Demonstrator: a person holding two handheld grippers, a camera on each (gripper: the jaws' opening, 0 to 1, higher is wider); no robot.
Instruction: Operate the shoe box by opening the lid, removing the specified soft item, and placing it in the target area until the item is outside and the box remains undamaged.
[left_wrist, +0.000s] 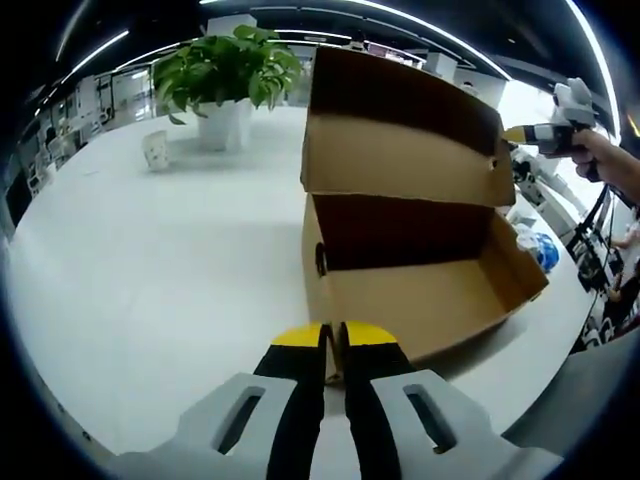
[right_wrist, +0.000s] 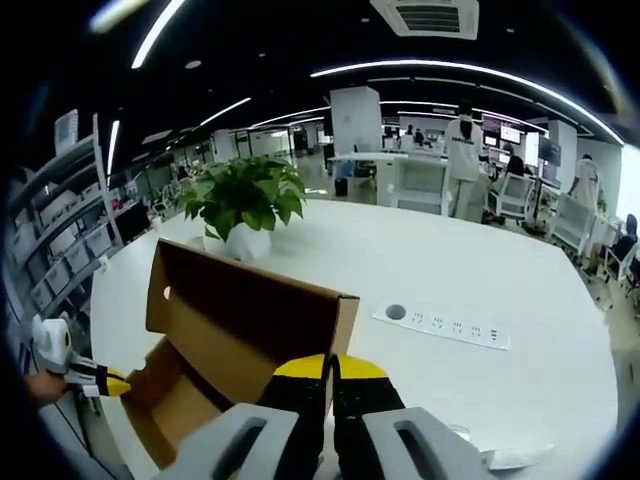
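The brown cardboard shoe box (left_wrist: 420, 300) lies on the white table with its lid (left_wrist: 400, 130) swung up. I see only bare cardboard inside. My left gripper (left_wrist: 335, 338) is shut on the box's near end wall; in the right gripper view it appears as the left gripper (right_wrist: 100, 382) at that wall. My right gripper (right_wrist: 331, 368) is shut on the side edge of the raised lid (right_wrist: 250, 300). The left gripper view has this right gripper (left_wrist: 540, 132) in a hand at the lid's far edge. A blue and white bundle (left_wrist: 540, 250) lies just past the box's far end.
A potted plant (left_wrist: 225, 75) and a small white cup (left_wrist: 155, 150) stand at the back of the round table (left_wrist: 150, 280). A power strip (right_wrist: 445, 325) is set into the table top. Shelves, desks and people fill the room behind.
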